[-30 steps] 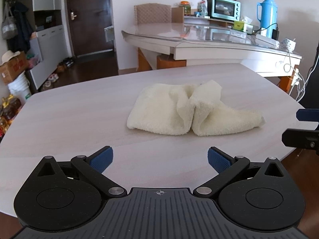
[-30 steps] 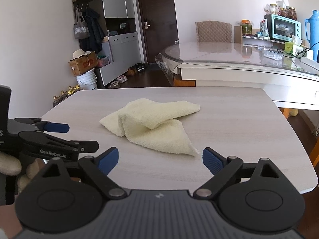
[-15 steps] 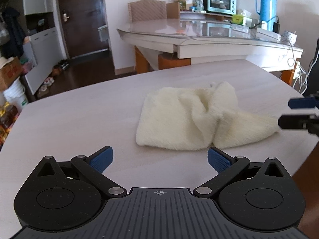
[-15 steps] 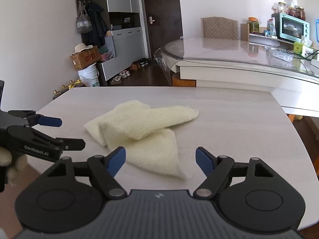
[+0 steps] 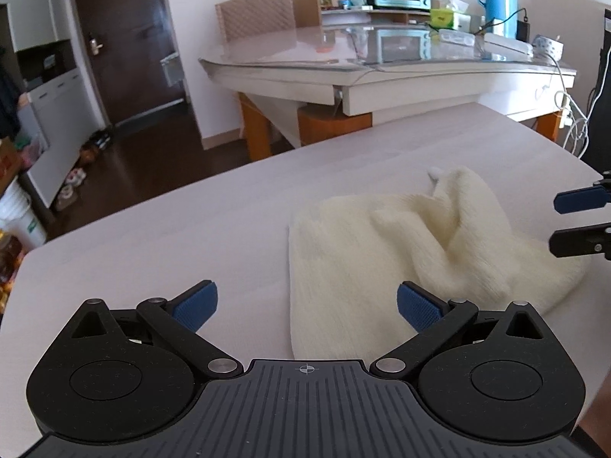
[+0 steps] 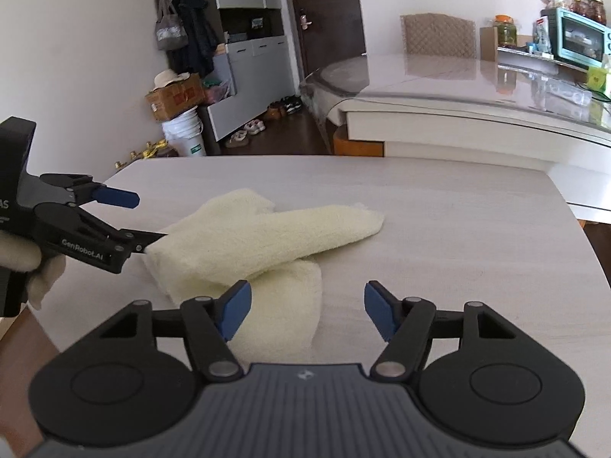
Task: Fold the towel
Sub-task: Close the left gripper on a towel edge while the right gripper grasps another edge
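towel [image 5: 401, 252] — cream, fluffy | rumpled, loosely bunched | table [image 5: 172, 244]

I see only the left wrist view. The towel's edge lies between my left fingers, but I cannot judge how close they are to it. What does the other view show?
Observer: In the right wrist view, the left gripper is open, and one fingertip sits right at a corner of the towel. I cannot tell if it touches.
Operator: And the right gripper? I see only its tips at my edge.
Observer: The right gripper is open too. The towel's lower flap lies between its fingers, close to the left pad.
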`<action>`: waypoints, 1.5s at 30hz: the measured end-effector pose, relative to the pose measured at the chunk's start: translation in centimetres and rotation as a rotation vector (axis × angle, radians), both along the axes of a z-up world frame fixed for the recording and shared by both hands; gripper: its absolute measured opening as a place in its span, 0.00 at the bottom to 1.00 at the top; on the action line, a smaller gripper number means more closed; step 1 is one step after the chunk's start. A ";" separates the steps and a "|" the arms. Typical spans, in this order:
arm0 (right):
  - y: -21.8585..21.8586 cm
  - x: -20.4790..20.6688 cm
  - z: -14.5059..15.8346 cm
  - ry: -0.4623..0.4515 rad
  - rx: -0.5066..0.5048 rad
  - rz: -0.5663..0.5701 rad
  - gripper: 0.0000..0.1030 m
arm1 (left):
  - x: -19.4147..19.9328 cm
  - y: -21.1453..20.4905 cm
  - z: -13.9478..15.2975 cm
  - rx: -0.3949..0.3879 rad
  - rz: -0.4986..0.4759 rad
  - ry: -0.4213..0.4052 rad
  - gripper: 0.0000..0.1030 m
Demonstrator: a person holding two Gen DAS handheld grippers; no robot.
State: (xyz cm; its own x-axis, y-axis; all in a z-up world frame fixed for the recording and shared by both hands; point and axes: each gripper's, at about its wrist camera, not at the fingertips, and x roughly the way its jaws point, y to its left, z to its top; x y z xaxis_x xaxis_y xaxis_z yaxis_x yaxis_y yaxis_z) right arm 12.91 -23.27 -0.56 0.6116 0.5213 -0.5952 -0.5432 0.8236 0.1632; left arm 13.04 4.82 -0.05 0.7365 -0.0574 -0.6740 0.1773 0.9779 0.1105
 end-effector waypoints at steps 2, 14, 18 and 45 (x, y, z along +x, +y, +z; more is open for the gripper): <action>-0.2 0.6 0.1 0.001 0.007 -0.007 0.67 | 1.0 0.2 -0.1 -0.016 -0.014 0.006 0.97; 0.5 3.7 -0.2 0.002 0.008 -0.008 0.67 | 5.5 1.0 -1.4 -0.100 -0.121 0.075 0.21; 1.1 5.1 -0.5 -0.001 0.002 0.000 0.67 | 5.6 1.6 -1.2 -0.147 -0.131 0.041 0.09; 3.4 1.3 0.0 -0.002 -0.058 0.154 0.04 | 5.5 6.5 0.0 -0.148 0.047 -0.031 0.47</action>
